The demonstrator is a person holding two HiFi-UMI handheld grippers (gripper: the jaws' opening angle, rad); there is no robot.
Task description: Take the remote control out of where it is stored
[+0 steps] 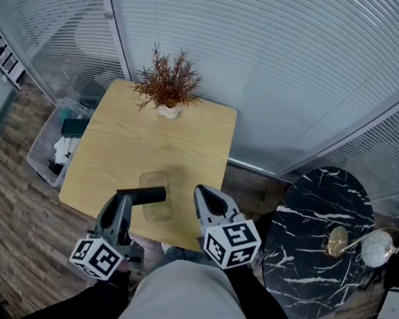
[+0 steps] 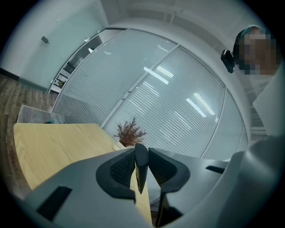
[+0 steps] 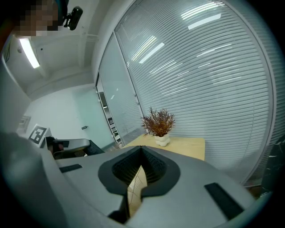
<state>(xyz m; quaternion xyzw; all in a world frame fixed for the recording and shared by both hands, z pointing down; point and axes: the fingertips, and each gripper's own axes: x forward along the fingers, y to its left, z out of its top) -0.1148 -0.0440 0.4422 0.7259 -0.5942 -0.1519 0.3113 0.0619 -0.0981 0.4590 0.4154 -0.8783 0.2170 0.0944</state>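
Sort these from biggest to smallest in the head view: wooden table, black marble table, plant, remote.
1. wooden table, clearly the biggest
2. black marble table, a bit smaller
3. plant
4. remote, clearly the smallest

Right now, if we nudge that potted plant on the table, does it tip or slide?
Probably tips: the potted plant has sprigs spreading much wider than its small white pot. It looks light, so it may also skid on the smooth wooden table. The dry-looking twigs seem brittle.
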